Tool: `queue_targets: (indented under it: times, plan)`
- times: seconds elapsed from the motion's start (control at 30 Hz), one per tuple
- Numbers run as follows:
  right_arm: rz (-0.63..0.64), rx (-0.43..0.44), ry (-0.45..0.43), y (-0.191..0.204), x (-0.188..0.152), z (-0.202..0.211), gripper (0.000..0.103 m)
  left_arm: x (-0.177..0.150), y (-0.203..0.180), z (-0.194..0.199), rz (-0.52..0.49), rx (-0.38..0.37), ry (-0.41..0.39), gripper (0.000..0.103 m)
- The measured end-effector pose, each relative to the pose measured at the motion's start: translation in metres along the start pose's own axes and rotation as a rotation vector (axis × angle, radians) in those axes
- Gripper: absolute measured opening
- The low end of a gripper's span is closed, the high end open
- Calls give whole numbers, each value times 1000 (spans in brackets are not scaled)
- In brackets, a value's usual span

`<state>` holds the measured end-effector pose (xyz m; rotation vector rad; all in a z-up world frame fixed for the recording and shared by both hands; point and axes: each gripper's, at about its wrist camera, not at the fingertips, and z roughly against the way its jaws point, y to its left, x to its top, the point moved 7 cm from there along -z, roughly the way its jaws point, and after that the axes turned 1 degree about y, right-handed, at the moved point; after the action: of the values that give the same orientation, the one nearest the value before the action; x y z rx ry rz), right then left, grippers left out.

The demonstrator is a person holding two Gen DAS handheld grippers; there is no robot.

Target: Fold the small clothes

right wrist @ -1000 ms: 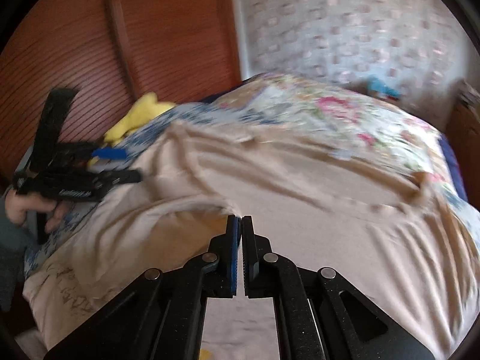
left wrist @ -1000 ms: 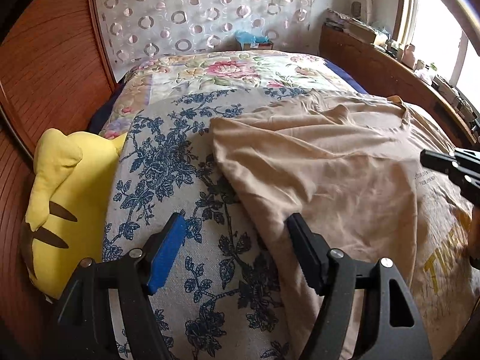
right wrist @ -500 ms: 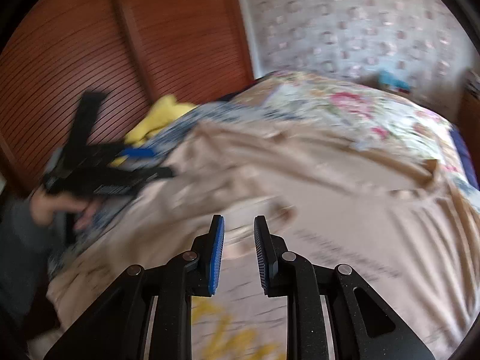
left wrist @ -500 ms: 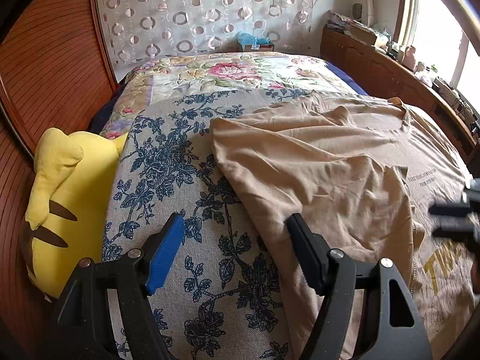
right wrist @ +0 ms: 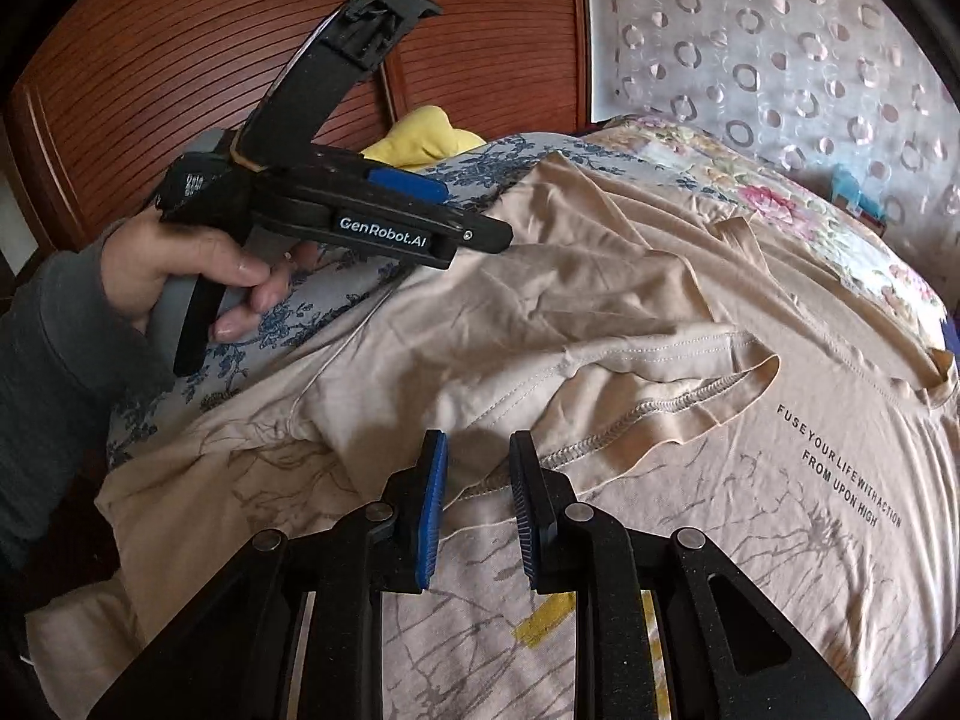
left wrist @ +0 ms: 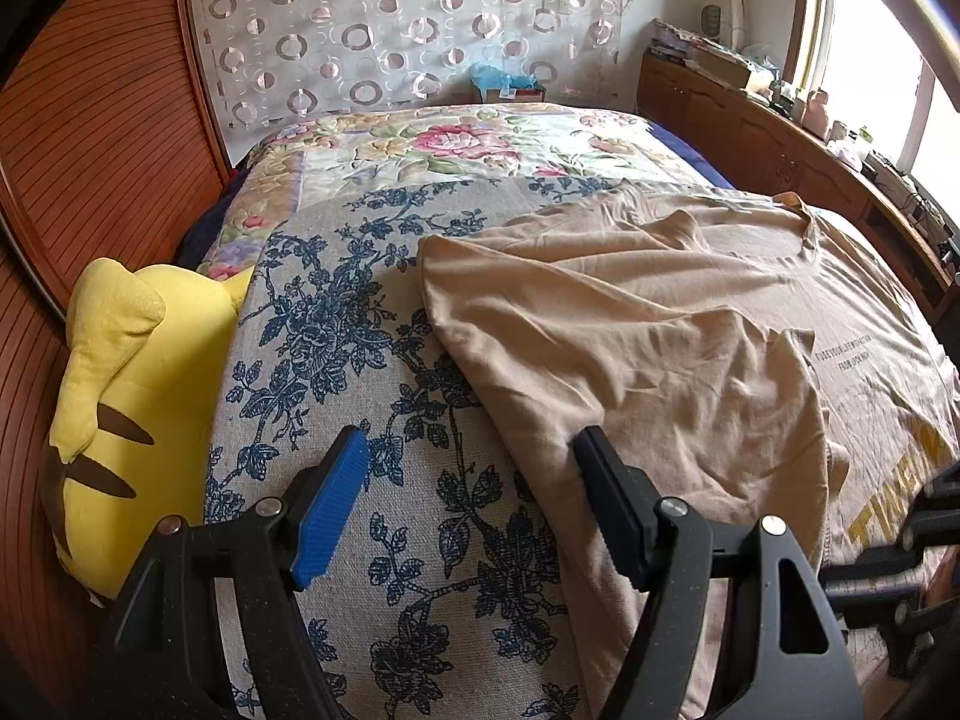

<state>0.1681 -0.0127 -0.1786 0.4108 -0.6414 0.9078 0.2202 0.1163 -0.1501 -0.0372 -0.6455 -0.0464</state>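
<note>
Right wrist: right hand-held gripper (right wrist: 477, 504) has opened, releasing the beige T-shirt (right wrist: 600, 312).

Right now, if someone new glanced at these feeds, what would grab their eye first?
Probably the big beige cotton T-shirt spread over the blue-flowered bedspread, one sleeve folded in over its printed front. Next, the bright yellow plush toy with brown stripes wedged at the bed's left edge. Both the left claw and right claw hang open, holding nothing.

Wide-spread left claw (left wrist: 474, 480) over tan shirt (left wrist: 630, 324)
</note>
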Motion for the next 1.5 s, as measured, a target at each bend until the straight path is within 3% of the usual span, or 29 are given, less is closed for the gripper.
queue_targets:
  times: [0.03, 0.1, 0.37, 0.57, 0.6, 0.63, 0.7, 0.83, 0.97, 1.2, 1.5]
  plan:
    - [17, -8, 1, 2, 0, -1, 3, 0, 1, 0, -1, 1, 0, 72]
    - [23, 1, 1, 10, -6, 9, 1, 0, 1, 0, 0, 0, 0, 72]
    - [-1, 57, -52, 16, -18, 36, 1, 0, 0, 0, 0, -1, 0, 72]
    - [-22, 46, -58, 17, -31, 57, 2, 0, 1, 0, 0, 0, 0, 73]
    - [-22, 26, -55, 12, -32, 59, 10, 0, 1, 0, 0, 0, 0, 73]
    - [-22, 0, -52, 9, -32, 60, 26, 0, 1, 0, 0, 0, 0, 73]
    - [-47, -24, -56, -3, -32, 61, 33, 0, 1, 1, 1, -1, 0, 73]
    - [-97, -57, -81, -28, -37, 74, 37, -1, 0, 3, -4, 9, -9, 73]
    - [-156, -116, -115, -54, -51, 100, 37, -2, -7, 22, -20, 24, -71, 73]
    - [-265, -260, -144, -110, -98, 147, 37, -6, -38, 72, -36, 2, -198, 73]
    - [-419, -417, -148, -153, -165, 194, 37, -16, -72, 114, -6, -48, -328, 73]
